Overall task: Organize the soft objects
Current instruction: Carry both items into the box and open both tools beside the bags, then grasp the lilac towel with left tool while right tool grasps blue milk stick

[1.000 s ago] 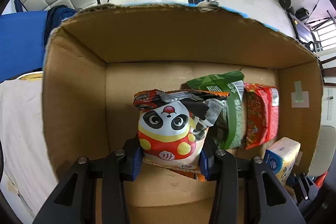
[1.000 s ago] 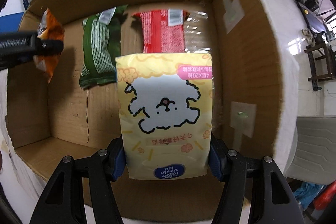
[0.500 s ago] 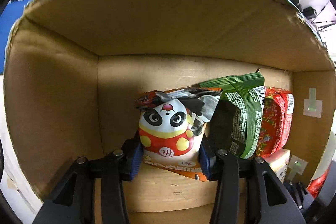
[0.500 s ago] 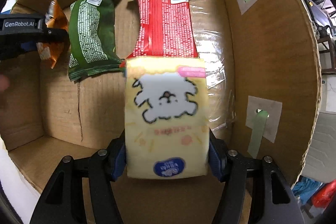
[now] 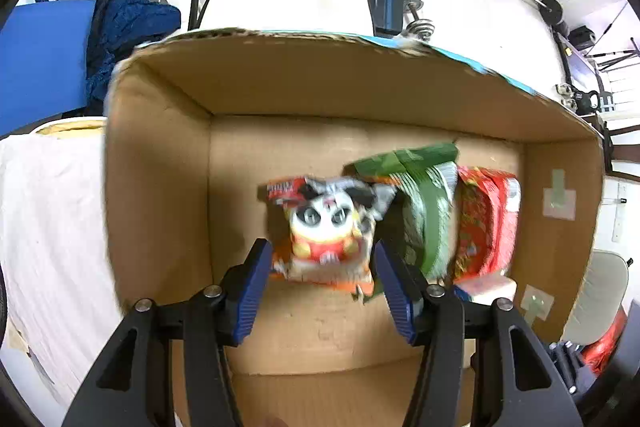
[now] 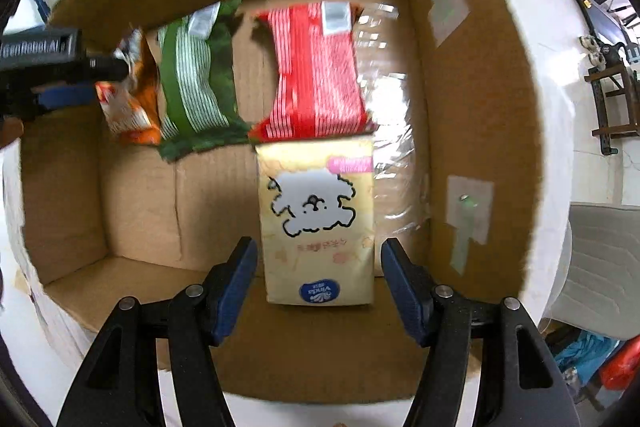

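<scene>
Both pairs of jaws stand spread with gaps beside their packs, the left gripper (image 5: 322, 263) flanking the panda snack bag (image 5: 326, 233), the right gripper (image 6: 314, 259) flanking the yellow tissue pack (image 6: 318, 223), inside the cardboard box (image 6: 476, 99) beside green (image 6: 192, 75) and red (image 6: 316, 75) packets.

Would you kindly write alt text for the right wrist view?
The right gripper is open, its blue pads apart from a yellow tissue pack lying in a cardboard box. Behind it lie a red packet and a green packet; the left gripper reaches in from the left.
</scene>
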Demonstrator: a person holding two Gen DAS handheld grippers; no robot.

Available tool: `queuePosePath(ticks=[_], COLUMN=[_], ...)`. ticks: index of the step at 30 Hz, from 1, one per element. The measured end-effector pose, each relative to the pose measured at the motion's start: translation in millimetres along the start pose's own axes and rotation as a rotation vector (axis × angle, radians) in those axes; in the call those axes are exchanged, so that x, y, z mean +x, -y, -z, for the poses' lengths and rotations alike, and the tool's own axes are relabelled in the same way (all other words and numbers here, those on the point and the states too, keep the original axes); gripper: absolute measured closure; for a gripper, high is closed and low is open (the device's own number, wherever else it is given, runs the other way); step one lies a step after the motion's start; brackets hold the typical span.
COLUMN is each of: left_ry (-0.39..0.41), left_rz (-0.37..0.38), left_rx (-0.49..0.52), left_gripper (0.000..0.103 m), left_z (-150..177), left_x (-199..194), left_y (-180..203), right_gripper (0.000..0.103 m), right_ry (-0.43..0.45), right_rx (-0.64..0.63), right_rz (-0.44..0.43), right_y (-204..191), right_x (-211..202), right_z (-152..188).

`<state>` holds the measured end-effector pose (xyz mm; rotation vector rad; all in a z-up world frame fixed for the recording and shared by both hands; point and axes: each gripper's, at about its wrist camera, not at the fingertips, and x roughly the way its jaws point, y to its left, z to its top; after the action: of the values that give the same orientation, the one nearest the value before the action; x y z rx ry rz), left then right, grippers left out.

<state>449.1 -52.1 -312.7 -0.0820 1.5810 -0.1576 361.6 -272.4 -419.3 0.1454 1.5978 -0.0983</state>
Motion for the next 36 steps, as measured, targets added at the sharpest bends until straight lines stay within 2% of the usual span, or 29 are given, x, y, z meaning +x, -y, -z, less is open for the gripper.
queuePosePath(ticks=[1,3,5,6,10,20,24,31,36], left_ry=[0.014,0.042,0.072,0.088,0.149,0.328,0.396,0.461,0.482], left_rz=[0.005,0.014,0.012,0.010,0.006,-0.005,-0.031,-0.017,-0.025], left_rx=[0.003,0.006,0.017,0.023,0.032,0.068,0.080,0.067,-0.004], left_gripper=[0.051,0.039,0.021,0.018,0.006,0.006,0.006,0.006,0.006], left_z=[6.2,19.3,27.0,35.6,67.6,132.5,154.7,181.4,199.1], left_x=[-5.2,-16.7,-28.2,-34.1,-60.7,-118.9,-138.8,-160.4,-161.9], left_y=[-0.4,2.4,0.9,0.5,4.8,21.4,26.5,27.1,10.7], right_gripper=[0.030,0.013,0.007,0.002,0.000,0.000,0.000,0.000,0.000], right_ry=[0.019,0.057,0.093,0.112,0.183,0.291,0.332,0.402,0.409], right_rx=[0.003,0.004,0.009,0.015,0.018,0.008,0.004,-0.004,-0.031], right_rz=[0.000,-0.001,0.001,-0.004,0.013,0.022,0.028,0.034,-0.009], right_y=[1.1,2.4,3.7,5.0,2.2,-4.1,-4.7,-8.5,-14.1], right_x=[-8.4,-23.7,-36.8,-44.5,-70.4,-104.3,-123.7,-159.9,-167.3], right_z=[-0.5,0.0,2.7,4.6,17.2,63.8,82.8,109.6,126.8])
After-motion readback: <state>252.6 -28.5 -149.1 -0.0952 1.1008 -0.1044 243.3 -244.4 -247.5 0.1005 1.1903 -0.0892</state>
